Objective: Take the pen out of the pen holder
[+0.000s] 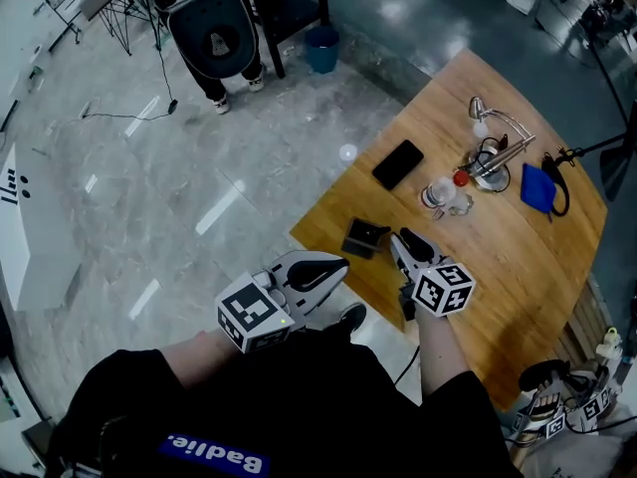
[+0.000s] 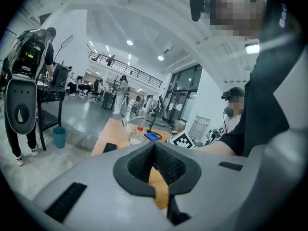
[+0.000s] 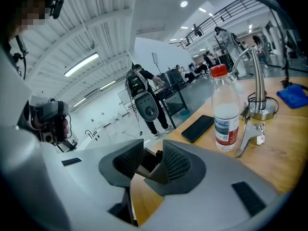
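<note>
Currently your right gripper (image 1: 399, 239) has its jaws spread wide at the near edge of the wooden table (image 1: 518, 267). The black pen holder (image 1: 364, 237) stands just at its tips and shows in the gap between the two pads, with neither pressing on it. A dark stub inside may be the pen, but it is too small to tell. Your left gripper (image 1: 341, 265) hangs beside the table's edge, jaws pressed together on nothing. A phone (image 1: 398, 164) and a bottle (image 1: 439, 195) sit farther along.

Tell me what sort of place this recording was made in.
Probably a large open lab or workshop hall: a polished floor, an upper walkway with railings, and another person wearing a backpack rig beyond the wooden table.
</note>
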A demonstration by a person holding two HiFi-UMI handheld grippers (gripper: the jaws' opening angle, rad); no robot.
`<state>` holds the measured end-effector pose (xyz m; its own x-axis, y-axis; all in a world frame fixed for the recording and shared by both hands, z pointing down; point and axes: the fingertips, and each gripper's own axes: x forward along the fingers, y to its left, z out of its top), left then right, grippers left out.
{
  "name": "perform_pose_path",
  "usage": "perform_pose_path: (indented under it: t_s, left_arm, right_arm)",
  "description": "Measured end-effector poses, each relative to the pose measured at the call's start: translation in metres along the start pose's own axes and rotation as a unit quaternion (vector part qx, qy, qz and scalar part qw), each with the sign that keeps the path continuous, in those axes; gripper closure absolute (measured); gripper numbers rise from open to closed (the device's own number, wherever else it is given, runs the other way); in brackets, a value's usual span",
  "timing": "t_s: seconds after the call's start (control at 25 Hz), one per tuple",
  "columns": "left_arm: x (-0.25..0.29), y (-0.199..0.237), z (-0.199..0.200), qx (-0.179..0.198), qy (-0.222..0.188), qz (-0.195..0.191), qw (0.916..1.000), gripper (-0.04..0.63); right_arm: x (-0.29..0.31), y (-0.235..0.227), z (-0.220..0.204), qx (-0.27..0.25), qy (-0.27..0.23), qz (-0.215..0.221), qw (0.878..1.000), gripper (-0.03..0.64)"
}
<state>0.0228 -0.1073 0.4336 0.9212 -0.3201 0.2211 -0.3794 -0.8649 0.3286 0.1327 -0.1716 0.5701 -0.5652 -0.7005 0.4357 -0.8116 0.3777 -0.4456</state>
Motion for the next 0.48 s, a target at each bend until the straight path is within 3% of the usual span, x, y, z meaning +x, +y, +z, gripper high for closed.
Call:
perform_pose_path:
  t_s: [0.48]
  left_arm:
    - [-0.002, 0.011, -0.006, -0.008, 0.009, 0.013, 0.9998, 0.597]
  right_arm:
    - [0.025, -0.017, -0.021, -0.004, 0.052, 0.008, 0.999, 0.508]
